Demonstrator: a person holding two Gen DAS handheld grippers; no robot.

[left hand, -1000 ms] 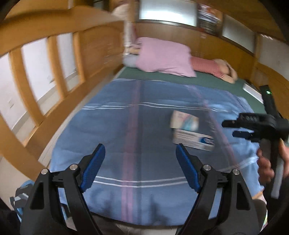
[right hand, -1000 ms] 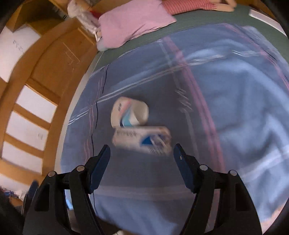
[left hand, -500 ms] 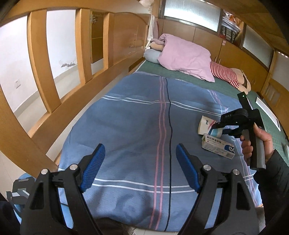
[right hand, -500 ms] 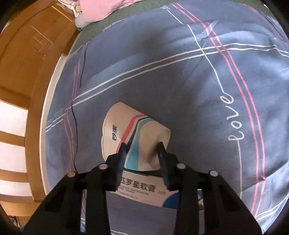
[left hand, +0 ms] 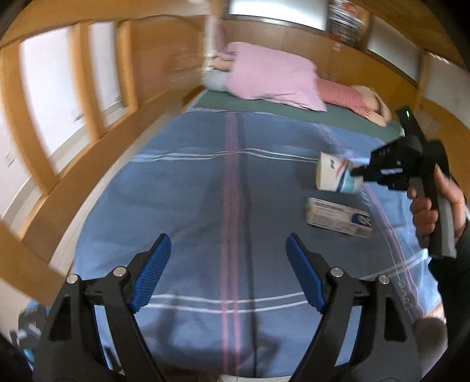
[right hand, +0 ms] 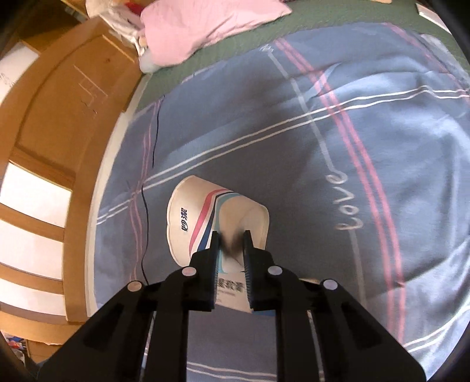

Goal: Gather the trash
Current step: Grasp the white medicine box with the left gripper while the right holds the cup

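Paper cup [right hand: 205,223]: on its side, rim pinched between right gripper [right hand: 230,238] jaws, closing now
Left gripper [left hand: 226,273]: jaws apart, nothing between, over bed [left hand: 188,205]

Bed with a blue striped blanket [left hand: 182,188] over a green sheet [left hand: 264,107], pink pillow [left hand: 273,78] at its head. Wooden slatted rail [left hand: 88,164] alongside; frosted windows [left hand: 276,11] admit daylight.
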